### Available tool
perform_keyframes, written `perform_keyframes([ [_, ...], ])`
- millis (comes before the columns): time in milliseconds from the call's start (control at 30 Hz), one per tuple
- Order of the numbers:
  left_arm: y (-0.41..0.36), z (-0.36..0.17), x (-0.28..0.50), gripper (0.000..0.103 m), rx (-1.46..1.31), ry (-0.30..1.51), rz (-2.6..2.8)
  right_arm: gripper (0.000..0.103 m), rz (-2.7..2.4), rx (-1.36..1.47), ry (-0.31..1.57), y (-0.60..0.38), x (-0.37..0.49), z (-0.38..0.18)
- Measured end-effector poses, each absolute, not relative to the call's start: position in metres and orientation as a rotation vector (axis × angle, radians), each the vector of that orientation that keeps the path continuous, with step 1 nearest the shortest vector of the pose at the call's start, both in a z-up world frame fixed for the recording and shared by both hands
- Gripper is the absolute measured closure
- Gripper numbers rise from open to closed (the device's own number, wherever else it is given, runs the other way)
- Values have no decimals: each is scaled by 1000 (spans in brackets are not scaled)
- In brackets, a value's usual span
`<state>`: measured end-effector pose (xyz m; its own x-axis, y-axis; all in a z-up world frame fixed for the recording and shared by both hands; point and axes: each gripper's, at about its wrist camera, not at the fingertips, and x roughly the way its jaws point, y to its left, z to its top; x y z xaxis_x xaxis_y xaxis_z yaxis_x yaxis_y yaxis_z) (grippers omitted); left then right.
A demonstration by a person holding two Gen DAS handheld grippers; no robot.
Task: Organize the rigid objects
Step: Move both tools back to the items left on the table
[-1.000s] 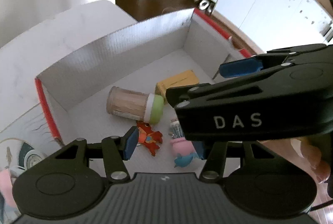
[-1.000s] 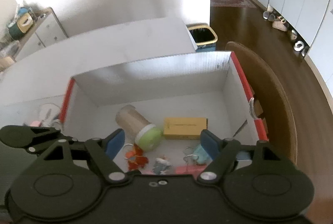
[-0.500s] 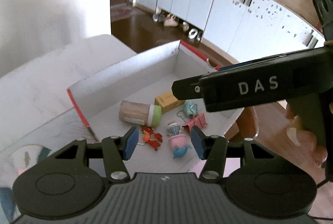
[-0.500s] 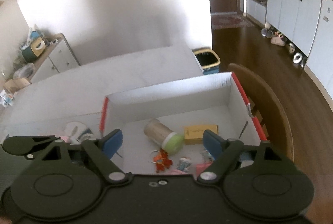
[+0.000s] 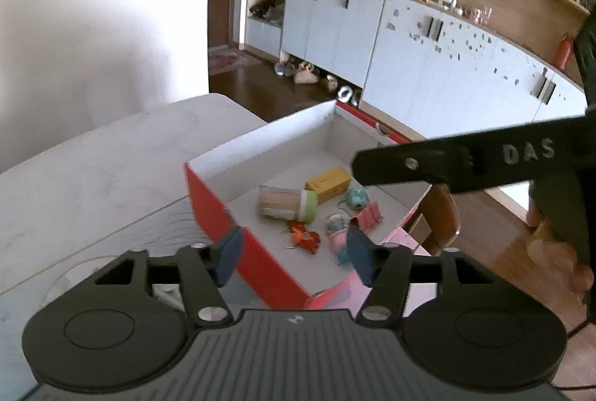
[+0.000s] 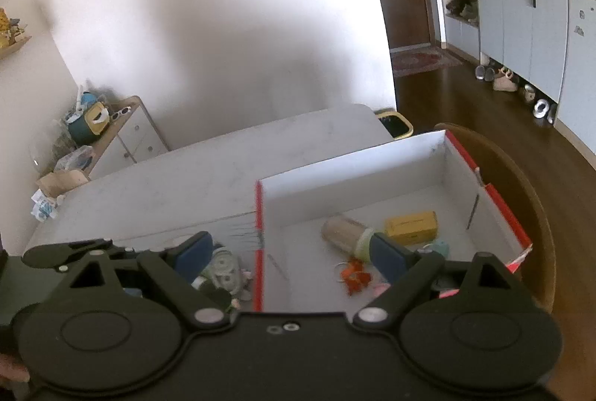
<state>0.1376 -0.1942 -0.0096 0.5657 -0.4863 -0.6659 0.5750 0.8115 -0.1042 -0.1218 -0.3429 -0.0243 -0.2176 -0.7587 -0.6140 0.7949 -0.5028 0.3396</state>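
A red cardboard box (image 5: 238, 244) with a white inside (image 6: 409, 162) stands on the white table. In it lie a toothpick jar with a green lid (image 5: 288, 204) (image 6: 346, 235), a yellow box (image 5: 327, 180) (image 6: 411, 228), an orange trinket (image 5: 303, 238) (image 6: 354, 276), a pink clip (image 5: 370, 215) and small keychain figures (image 5: 335, 231). My left gripper (image 5: 294, 257) is open and empty, high above the box's near corner. My right gripper (image 6: 292, 254) is open and empty, above the box's left wall; its body (image 5: 484, 159) crosses the left wrist view.
Small items (image 6: 223, 269) lie on the table left of the box. A wooden chair (image 6: 521, 185) stands behind the box. White cabinets (image 5: 428, 51) and a dark wooden floor lie beyond. A low sideboard (image 6: 123, 136) stands at the far left.
Both grippers have pulled up and back from the box, which now looks smaller and farther. The right gripper has also shifted left. Both stayed open and empty.
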Motion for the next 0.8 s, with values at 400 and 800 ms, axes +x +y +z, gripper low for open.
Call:
perform_keyframes([
  [400,-114,-5,125,24,104,659,-549,0,-1913,837,38,-359,-46,-28],
  [800,-43,-23,144,21,49,678,-479,0,-1907,875,99,-403,11,-52],
])
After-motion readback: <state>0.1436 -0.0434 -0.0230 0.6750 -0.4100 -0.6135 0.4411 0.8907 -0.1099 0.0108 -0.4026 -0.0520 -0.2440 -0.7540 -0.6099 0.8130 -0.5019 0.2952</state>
